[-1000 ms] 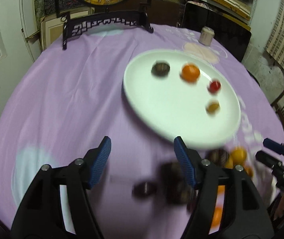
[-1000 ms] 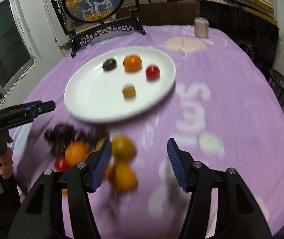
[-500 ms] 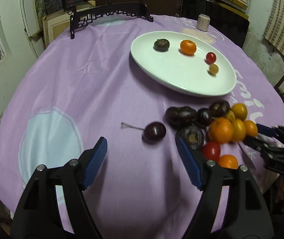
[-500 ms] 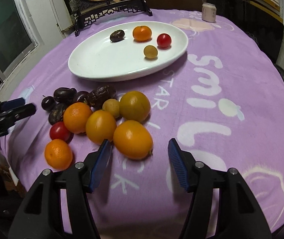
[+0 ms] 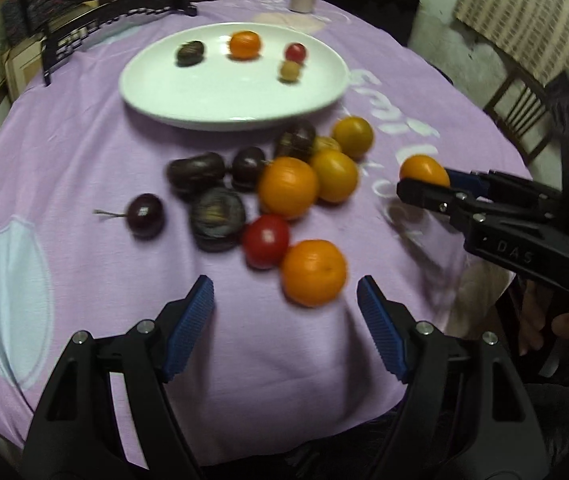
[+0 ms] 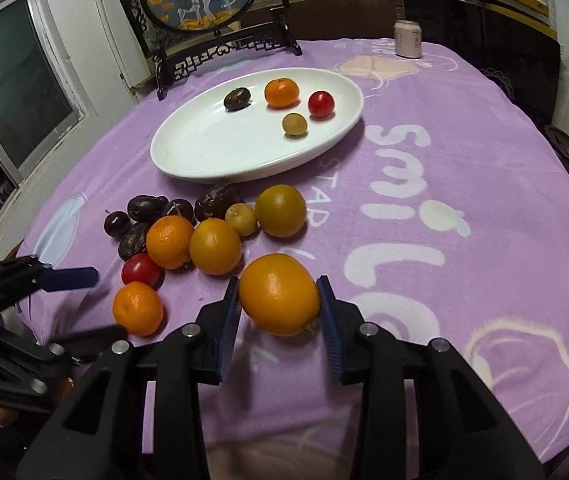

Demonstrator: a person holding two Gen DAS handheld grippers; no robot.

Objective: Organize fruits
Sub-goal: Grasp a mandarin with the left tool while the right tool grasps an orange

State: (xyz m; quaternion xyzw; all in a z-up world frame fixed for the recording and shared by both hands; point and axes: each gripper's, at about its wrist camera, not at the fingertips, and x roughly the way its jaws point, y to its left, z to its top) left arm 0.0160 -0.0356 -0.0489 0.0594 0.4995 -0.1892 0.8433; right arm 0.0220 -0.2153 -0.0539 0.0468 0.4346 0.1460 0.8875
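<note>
Currently the round counter under its purple fleece cloth (image 6: 464, 152) carries everything. White oval ceramic plate (image 6: 204, 152) sits toward the far side, holding four small fruits: a dark one, a small orange one, a red one, a tan one, all apart from each other.

Loose cluster of dark, orange, yellow and red fruits (image 6: 204, 236) lies on the cloth just in front of the plate's near rim.

Right gripper (image 6: 279, 312): fingers have just been closing, and both blue pads now press the sides of the large yellow-orange citrus fruit (image 6: 279, 294), which lies near the counter's front edge, apart from the cluster. Grasp reads as centred on the fruit.

Left gripper (image 5: 285, 316): fingers spread wide, having just been opening, nothing between the pads. Small round orange tangerine (image 5: 313, 272) lies just ahead of them, touching a red cherry tomato (image 5: 265, 240).

Judgement: step in hand is lifting the citrus for the plate. Lift straight up first, to clear the neighbours. Round skin may slip, so keep the pads at the widest girth. Set it down in the plate's bare near half, away from the four small fruits.
</note>
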